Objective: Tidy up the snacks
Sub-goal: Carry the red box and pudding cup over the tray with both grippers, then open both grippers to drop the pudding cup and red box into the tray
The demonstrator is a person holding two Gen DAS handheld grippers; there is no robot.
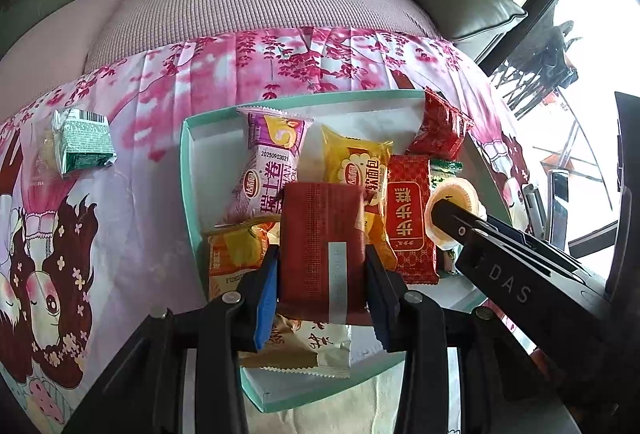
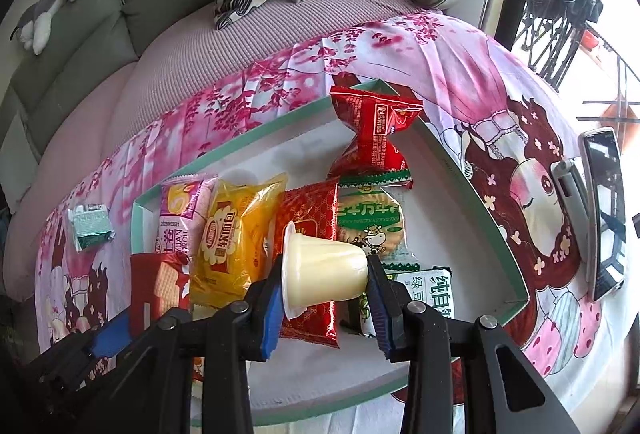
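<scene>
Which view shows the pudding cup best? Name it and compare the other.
The right wrist view. There the pudding cup lies sideways, clamped between the right tool fingers, its pale body and rim in full sight. The left wrist view shows only its round sealed top, partly behind the right tool's finger.

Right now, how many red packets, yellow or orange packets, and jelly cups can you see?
Red packets: 3 (wafer packet in left tongs, patterned packet, far-corner packet)
Yellow or orange packets: 2 (yellow bread packet, orange packet)
Jelly cups: 1 (jelly cup in right tongs)
Total: 6
</scene>
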